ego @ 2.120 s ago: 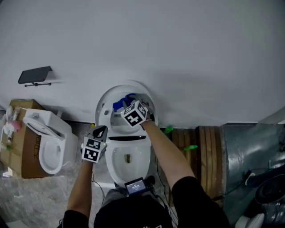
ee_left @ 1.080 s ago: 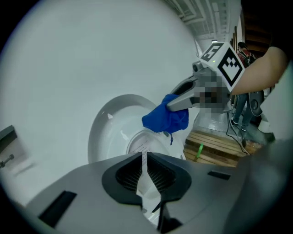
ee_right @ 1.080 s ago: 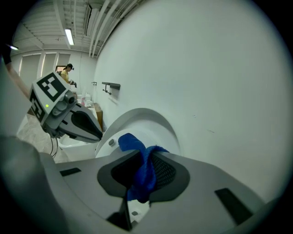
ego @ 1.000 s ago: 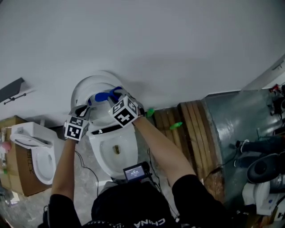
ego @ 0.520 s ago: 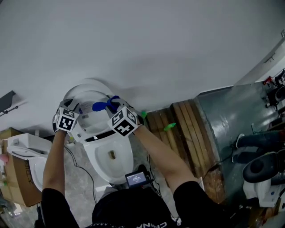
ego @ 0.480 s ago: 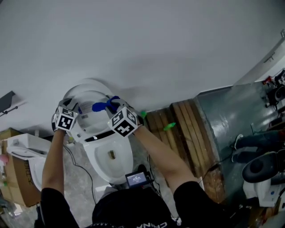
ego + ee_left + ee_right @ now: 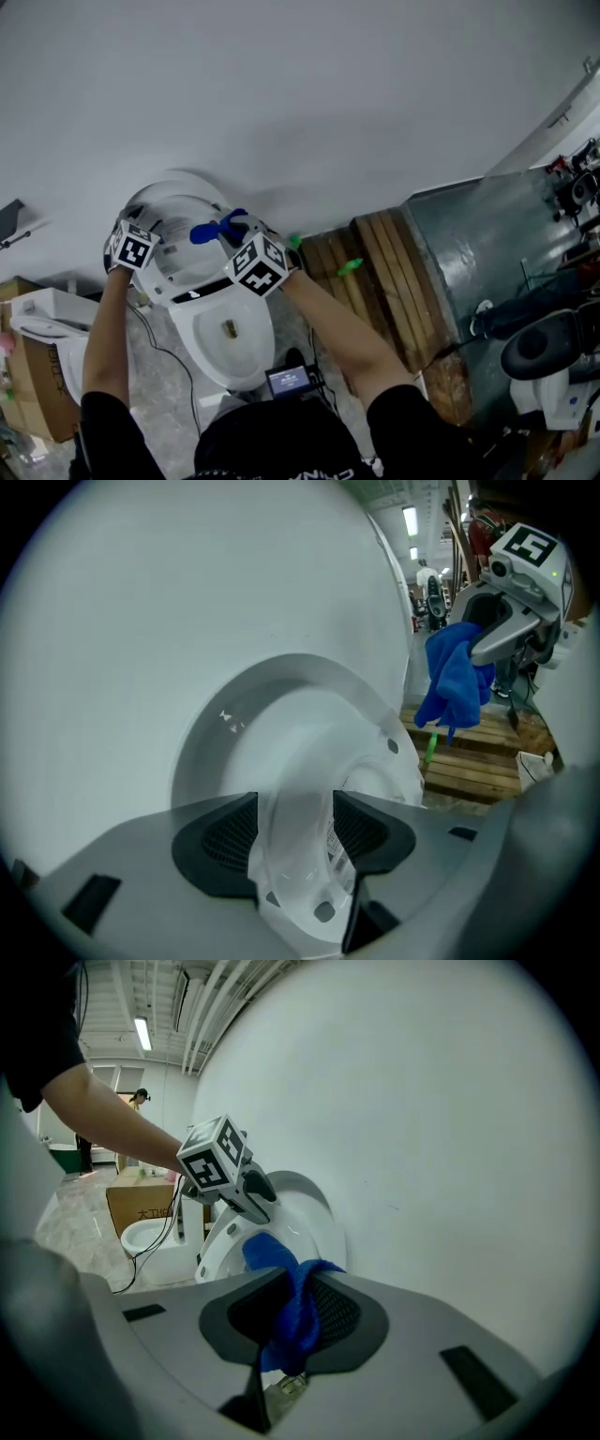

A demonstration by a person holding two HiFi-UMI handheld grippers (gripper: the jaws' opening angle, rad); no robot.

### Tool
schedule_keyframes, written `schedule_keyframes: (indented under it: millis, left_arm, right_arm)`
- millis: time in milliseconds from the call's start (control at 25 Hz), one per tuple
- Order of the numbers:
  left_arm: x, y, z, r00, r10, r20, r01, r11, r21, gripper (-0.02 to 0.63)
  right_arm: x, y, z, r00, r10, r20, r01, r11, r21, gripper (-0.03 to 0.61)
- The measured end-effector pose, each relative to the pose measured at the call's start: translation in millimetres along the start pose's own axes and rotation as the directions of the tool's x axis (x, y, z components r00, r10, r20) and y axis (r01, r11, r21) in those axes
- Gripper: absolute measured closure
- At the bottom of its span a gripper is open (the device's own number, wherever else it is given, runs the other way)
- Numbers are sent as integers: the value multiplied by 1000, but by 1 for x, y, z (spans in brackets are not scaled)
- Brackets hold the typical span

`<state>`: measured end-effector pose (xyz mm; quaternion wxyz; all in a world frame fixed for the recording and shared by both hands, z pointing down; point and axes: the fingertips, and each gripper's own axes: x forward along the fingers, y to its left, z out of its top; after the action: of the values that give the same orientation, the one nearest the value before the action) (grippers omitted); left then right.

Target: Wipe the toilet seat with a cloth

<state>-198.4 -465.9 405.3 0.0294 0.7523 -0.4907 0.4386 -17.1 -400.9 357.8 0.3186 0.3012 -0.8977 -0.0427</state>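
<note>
The white toilet (image 7: 225, 328) has its seat (image 7: 183, 253) raised against the wall. My left gripper (image 7: 142, 225) is at the seat's left rim. In the left gripper view the rim (image 7: 295, 841) runs between the two pads (image 7: 220, 841). These jaws have just been opening and stand wide, my left gripper (image 7: 295, 832) open. My right gripper (image 7: 236, 227) is at the seat's right side, shut on a blue cloth (image 7: 208, 232). The cloth (image 7: 272, 1255) bunches out between the jaws of my right gripper (image 7: 291, 1312) and hangs in front of the seat (image 7: 300, 1213). The left gripper view also shows that cloth (image 7: 455, 677).
A second toilet (image 7: 37, 328) and a cardboard box (image 7: 37, 412) stand at the left. A wooden pallet (image 7: 375, 272) with a green item (image 7: 349, 267) lies right of the toilet, and a grey metal panel (image 7: 469, 244) beyond it. A small screen (image 7: 291, 380) hangs at my waist.
My left gripper has moved from the seat's lower left up to its left rim. The right gripper keeps the blue cloth at the seat's right side. The head view has swung.
</note>
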Motion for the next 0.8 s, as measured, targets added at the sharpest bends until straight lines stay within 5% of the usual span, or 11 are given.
schedule_keyframes:
  millis: [280,800]
  left_arm:
    - [17,-6,-2,997,-19,-78,21,999,30,354]
    - [-13,-27,-4,995,-78,-54,82,995,65,357]
  right_arm:
    - [-11,-7,-7,1000,1,-4,-1,1000,-5,509]
    - [-18,6,-15,1000,19,-5,-19,999,32,509]
